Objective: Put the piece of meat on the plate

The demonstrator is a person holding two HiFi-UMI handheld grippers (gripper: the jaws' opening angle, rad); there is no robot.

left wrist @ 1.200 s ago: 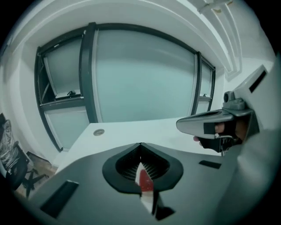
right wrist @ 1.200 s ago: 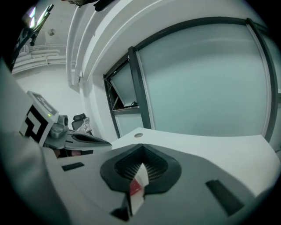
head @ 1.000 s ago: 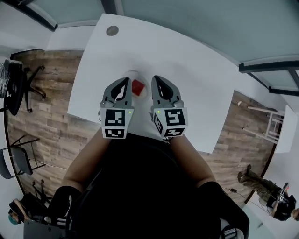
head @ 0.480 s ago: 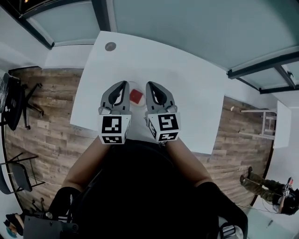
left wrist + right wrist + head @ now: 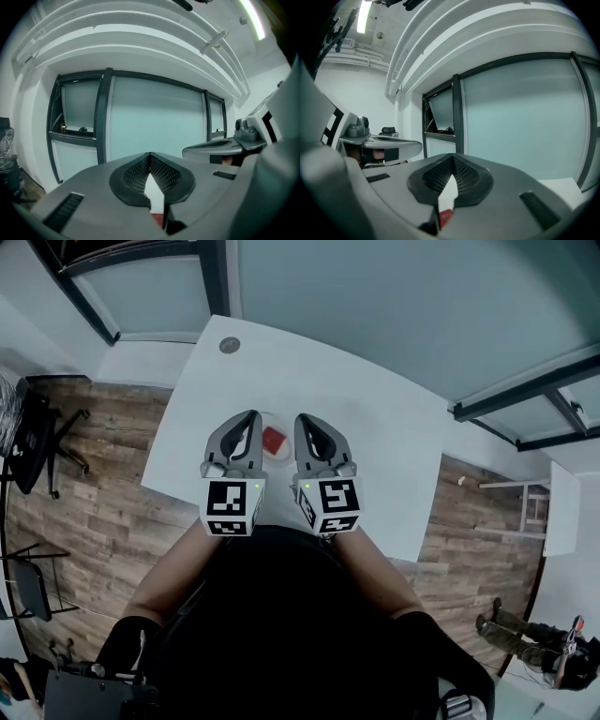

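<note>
A red piece of meat [image 5: 275, 440] lies on a small white plate [image 5: 269, 416] on the white table [image 5: 375, 409]. In the head view it shows between my two grippers, which are held side by side above the table. My left gripper [image 5: 249, 416] is to the left of the plate, its jaws shut and empty. To the plate's right, my right gripper [image 5: 304, 420] is also shut and empty. Each gripper view looks nearly level at a glass wall. A sliver of the meat [image 5: 158, 219] [image 5: 445, 217] shows low between each pair of pads.
A round grey grommet [image 5: 229, 345] sits in the table's far left corner. Black chairs [image 5: 37, 427] stand on the wooden floor at the left. A white stool [image 5: 525, 507] is at the right, and a person [image 5: 525, 634] is at the lower right.
Both grippers have risen together and tilted toward level. The meat and plate have stayed in place on the table, and both jaws have stayed shut.
</note>
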